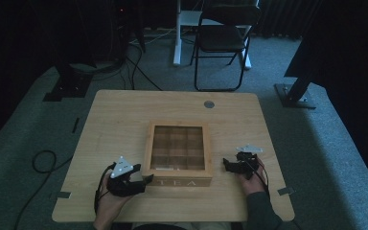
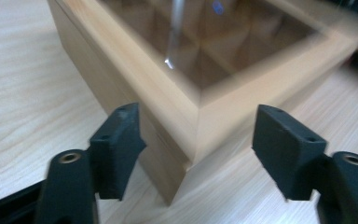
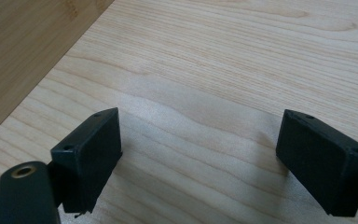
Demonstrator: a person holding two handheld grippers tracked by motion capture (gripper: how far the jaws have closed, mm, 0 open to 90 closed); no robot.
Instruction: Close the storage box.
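Note:
A wooden tea box [image 1: 177,152] with a clear lid and "TEA" on its front stands in the middle of the table; its lid is down. My left gripper [image 1: 145,180] is at the box's front left corner, open, with that corner [image 2: 191,140] between its jaws but untouched. My right gripper [image 1: 226,166] hovers just right of the box, open over bare wood [image 3: 200,135]. The box's side wall [image 3: 23,51] shows at the upper left of the right gripper view.
The light wooden table [image 1: 124,110] has a round grey cable cap [image 1: 209,104] near its far edge. A black folding chair [image 1: 223,40] stands beyond the table. Cables [image 1: 40,160] lie on the carpet at the left. A stand's foot [image 1: 294,96] sits at the right.

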